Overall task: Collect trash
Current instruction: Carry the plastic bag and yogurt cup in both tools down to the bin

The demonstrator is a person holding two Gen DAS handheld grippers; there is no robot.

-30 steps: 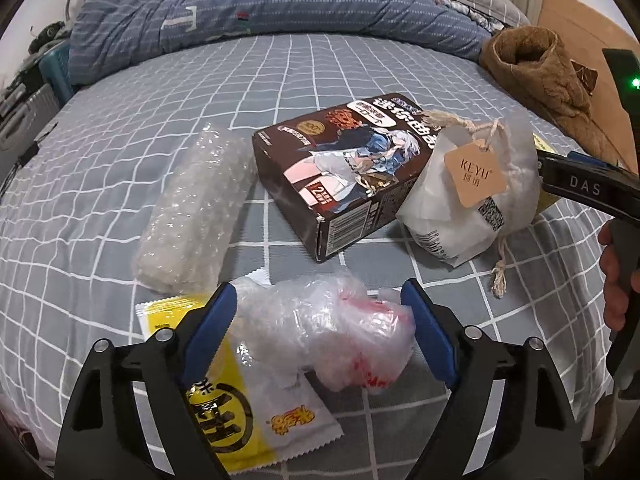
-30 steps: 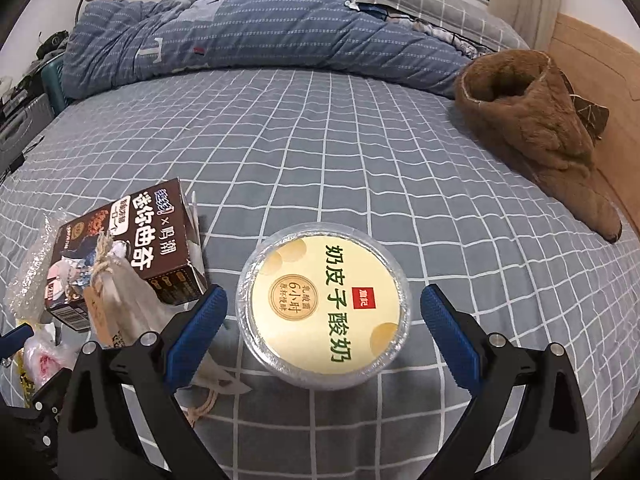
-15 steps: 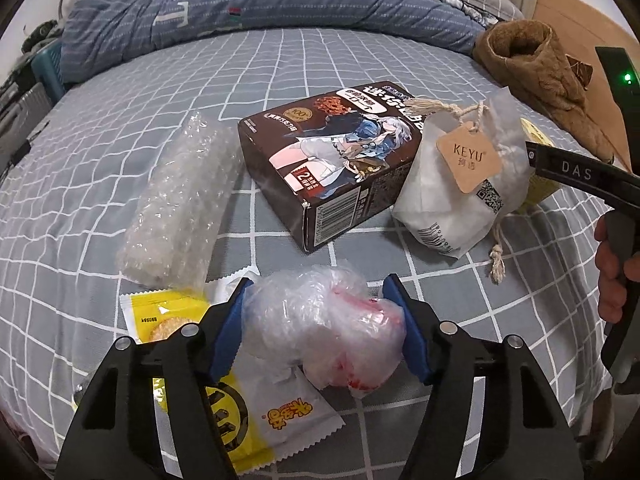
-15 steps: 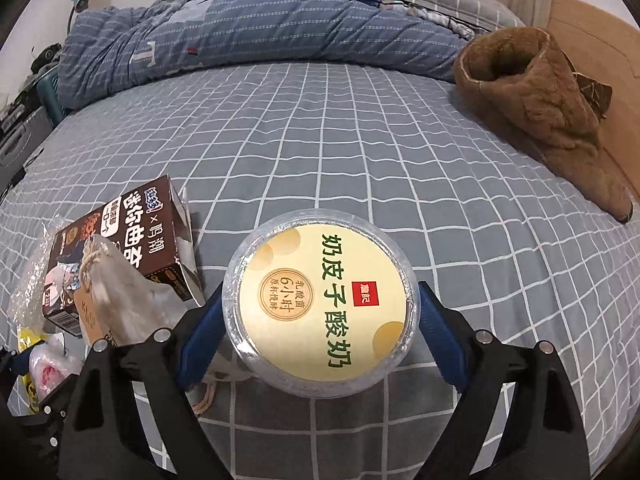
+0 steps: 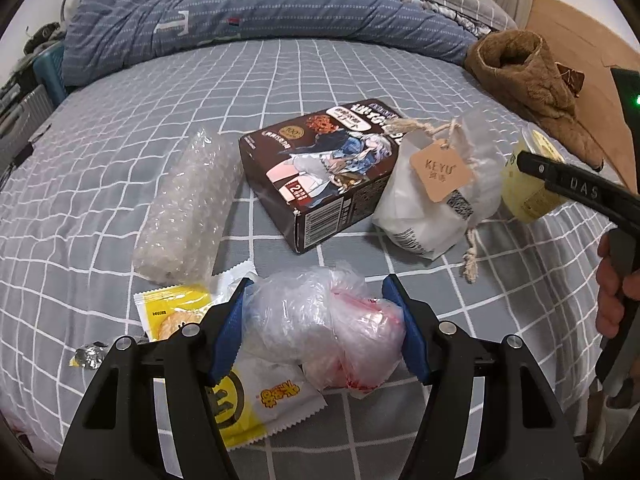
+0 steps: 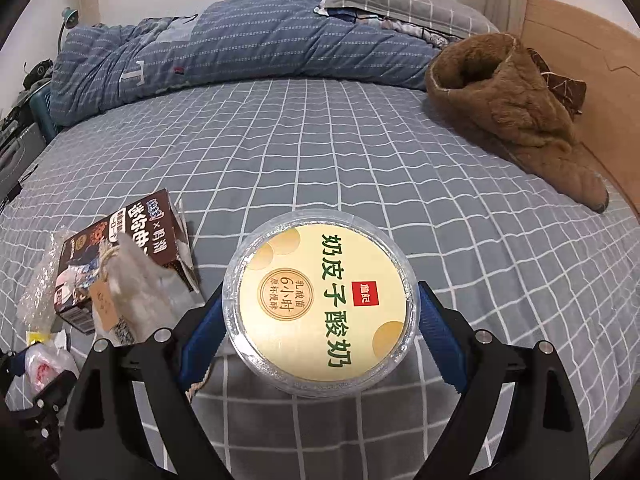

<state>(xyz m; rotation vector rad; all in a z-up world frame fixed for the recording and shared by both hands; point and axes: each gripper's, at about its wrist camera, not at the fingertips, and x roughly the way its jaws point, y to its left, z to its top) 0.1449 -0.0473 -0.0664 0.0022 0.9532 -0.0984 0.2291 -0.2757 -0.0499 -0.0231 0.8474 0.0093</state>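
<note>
A crumpled clear plastic bag [image 5: 320, 324] with red print lies on the grey checked bed sheet [image 5: 120, 168]. My left gripper [image 5: 317, 283] is shut on it, a blue pad pressing on each side. A round yogurt cup [image 6: 316, 320] with a cream lid and green lettering sits between the blue pads of my right gripper [image 6: 321, 290], which is shut on it. In the left wrist view the same cup [image 5: 528, 184] appears at the right, held a little above the sheet behind a black finger [image 5: 576, 190], with a person's hand [image 5: 612, 292] on the handle.
A bubble wrap roll [image 5: 188, 208], a brown snack box [image 5: 320, 172] and a white drawstring pouch [image 5: 436, 196] lie beyond the bag. A yellow wrapper [image 5: 256, 396] lies under it. A brown fleece garment [image 6: 512, 112] and a blue duvet [image 6: 240, 52] lie at the far side.
Both grippers' jaws closed in, the left onto the plastic bag and the right onto the yogurt cup. The cup has since risen slightly off the sheet.
</note>
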